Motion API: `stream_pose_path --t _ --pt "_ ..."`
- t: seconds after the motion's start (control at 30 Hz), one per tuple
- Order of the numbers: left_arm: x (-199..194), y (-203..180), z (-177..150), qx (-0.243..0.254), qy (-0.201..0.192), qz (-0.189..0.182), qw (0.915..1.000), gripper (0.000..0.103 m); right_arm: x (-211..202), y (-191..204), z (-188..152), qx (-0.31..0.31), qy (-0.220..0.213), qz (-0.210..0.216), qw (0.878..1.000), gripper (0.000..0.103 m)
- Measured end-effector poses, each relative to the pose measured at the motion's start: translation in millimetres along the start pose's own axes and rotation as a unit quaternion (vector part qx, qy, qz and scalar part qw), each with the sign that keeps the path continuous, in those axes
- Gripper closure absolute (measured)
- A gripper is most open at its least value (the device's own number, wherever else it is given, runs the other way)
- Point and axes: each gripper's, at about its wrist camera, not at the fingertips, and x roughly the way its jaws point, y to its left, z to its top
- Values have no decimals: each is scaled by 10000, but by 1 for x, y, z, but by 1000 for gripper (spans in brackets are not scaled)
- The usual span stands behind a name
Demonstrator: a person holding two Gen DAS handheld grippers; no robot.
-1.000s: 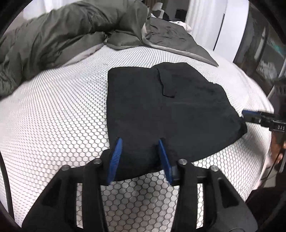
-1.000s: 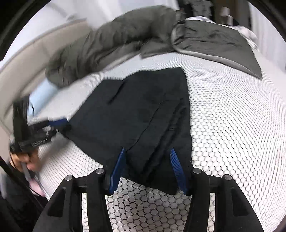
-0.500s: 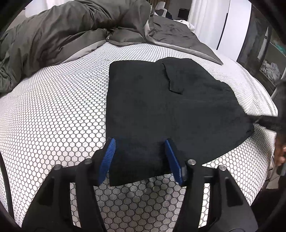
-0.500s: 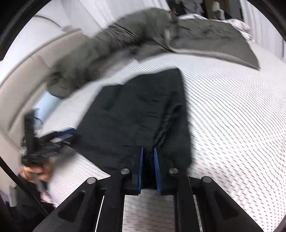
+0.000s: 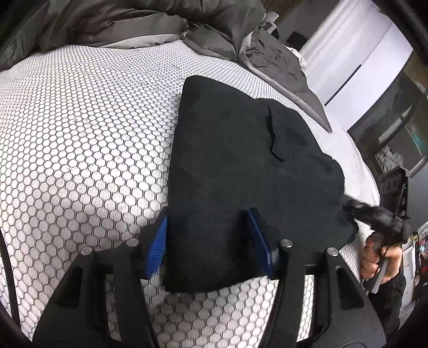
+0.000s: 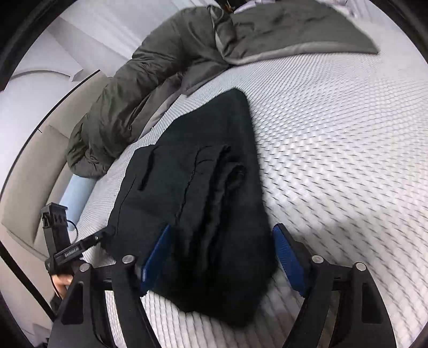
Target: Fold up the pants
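Black pants [image 5: 240,160] lie folded into a thick rectangle on the honeycomb-patterned mattress [image 5: 80,133]. My left gripper [image 5: 208,243] straddles their near corner. Its jaws are closing, the cloth lies between the blue pads, and they do not pinch it. In the right wrist view the pants [image 6: 203,166] show stacked folds along one side. My right gripper [image 6: 222,257] stands around that thick near end, its jaws opening, with the cloth loose between the pads. Each gripper shows in the other's view: the right one [image 5: 374,216] at the pants' far-right corner, the left one [image 6: 77,246] at their left edge.
A rumpled grey duvet [image 5: 133,24] is piled along the far side of the bed, also visible as duvet [image 6: 133,93]. A pale blue pillow [image 6: 77,192] lies by the beige headboard [image 6: 32,174]. White cupboard doors [image 5: 361,53] and dark shelving stand beyond the bed.
My right gripper, shut half a second ago, now stands wide around the pants' thick end. Both grippers have rolled and moved in closer over the cloth. The pants stay flat.
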Motion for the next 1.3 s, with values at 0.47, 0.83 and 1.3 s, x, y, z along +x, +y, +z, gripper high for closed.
stream_pose_path --t 0.47,0.83,1.3 --pt "-13 21 9 316 -262 554 9976 62 39 45 25 -511 8 -346 9981 68" --pt "-27 -11 -9 805 -501 1040 9901 54 18 78 1 -1202 -200 -713 9900 48" --pt "-86 -53 -50 1311 -1141 1417 9745 16 -45 73 -34 -1577 -931 -1113 9768 5"
